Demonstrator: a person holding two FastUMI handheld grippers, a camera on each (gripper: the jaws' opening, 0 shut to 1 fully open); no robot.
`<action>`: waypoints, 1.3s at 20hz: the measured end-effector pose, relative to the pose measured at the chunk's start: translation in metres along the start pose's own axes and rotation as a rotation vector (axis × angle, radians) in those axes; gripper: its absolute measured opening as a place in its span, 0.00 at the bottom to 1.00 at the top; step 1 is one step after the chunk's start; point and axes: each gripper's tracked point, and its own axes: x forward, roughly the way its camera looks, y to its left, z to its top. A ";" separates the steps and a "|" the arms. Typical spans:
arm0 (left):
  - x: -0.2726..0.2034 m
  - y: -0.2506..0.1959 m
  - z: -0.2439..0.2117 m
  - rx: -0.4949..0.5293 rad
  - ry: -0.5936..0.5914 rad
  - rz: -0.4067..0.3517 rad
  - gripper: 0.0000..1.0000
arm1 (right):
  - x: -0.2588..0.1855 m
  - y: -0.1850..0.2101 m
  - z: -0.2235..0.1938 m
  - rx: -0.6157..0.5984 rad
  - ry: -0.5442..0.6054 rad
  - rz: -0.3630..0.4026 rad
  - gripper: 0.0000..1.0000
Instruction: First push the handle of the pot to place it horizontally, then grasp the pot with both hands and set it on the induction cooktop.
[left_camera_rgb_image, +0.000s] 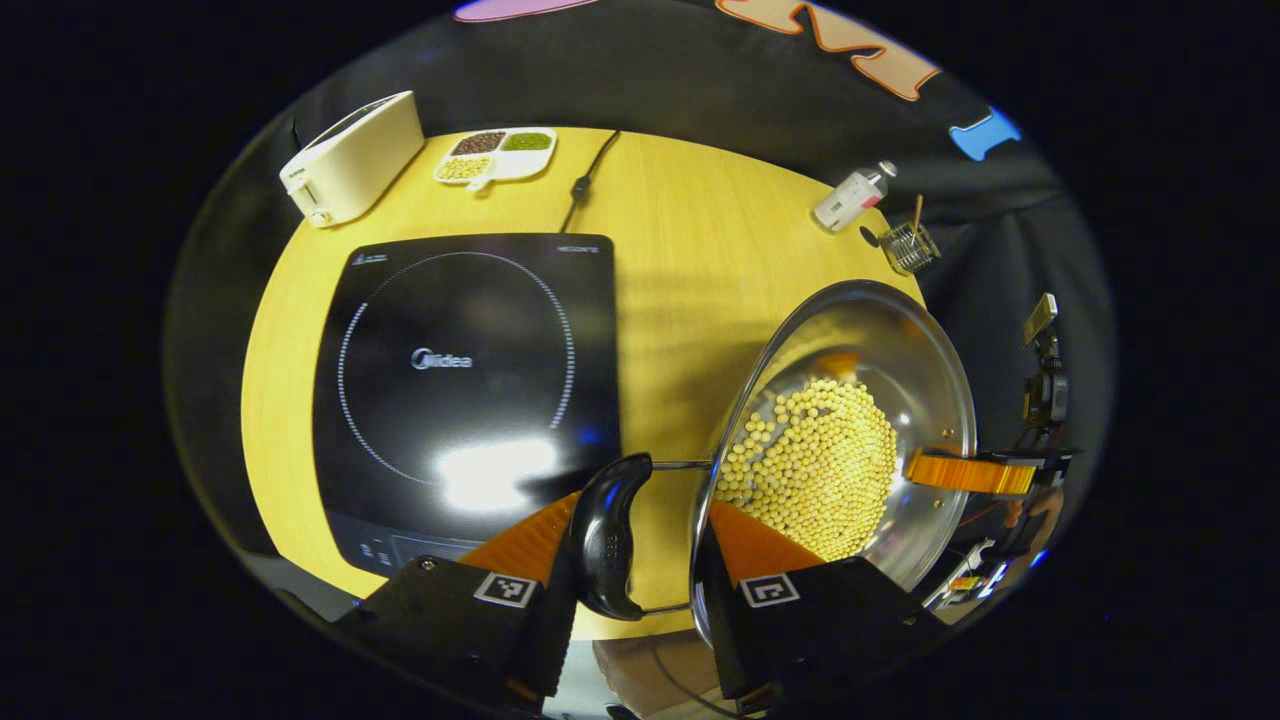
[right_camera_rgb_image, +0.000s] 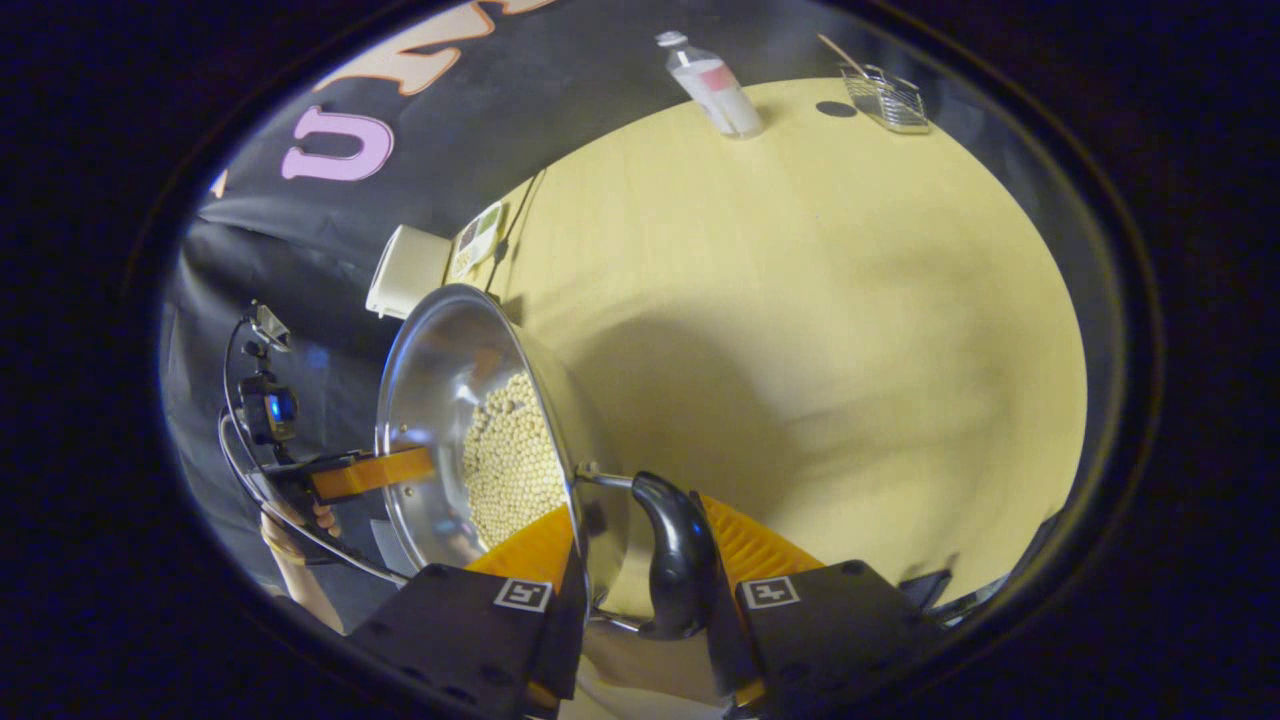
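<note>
Steel pot (left_camera_rgb_image: 930, 370) just right of the cooktop (left_camera_rgb_image: 465, 380), not yet over the glass, shown tilted in both views; whether lifted clear of the table (left_camera_rgb_image: 690, 230) not to be told.

Left gripper (left_camera_rgb_image: 645, 505) half open astride the handle on the cooktop side (left_camera_rgb_image: 610, 535), one finger outside the black grip, the other inside the pot wall. Right gripper (right_camera_rgb_image: 640, 510) set likewise on the handle away from the cooktop (right_camera_rgb_image: 680, 560). Firm pressure of the pads on either side: not to be judged here.

Load of loose beans (left_camera_rgb_image: 815, 465) heaped toward the low side.

Handling, as a judgement: stiff and probably thin-walled, moderately heavy with the load, polished and likely slippery at the rim. Best held at the two grips, kept level and carried slowly toward the cooktop, against rolling beans, swinging wire handles and a hard landing on glass.
</note>
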 end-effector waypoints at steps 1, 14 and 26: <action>-0.004 0.014 0.000 0.006 -0.002 -0.002 0.60 | 0.001 0.000 0.001 0.003 -0.004 -0.001 0.49; -0.023 0.181 0.016 -0.001 -0.043 0.009 0.59 | -0.003 -0.006 0.009 -0.025 -0.039 -0.028 0.54; 0.010 0.234 0.065 0.033 -0.109 0.049 0.59 | -0.029 -0.037 0.051 -0.018 -0.063 -0.050 0.48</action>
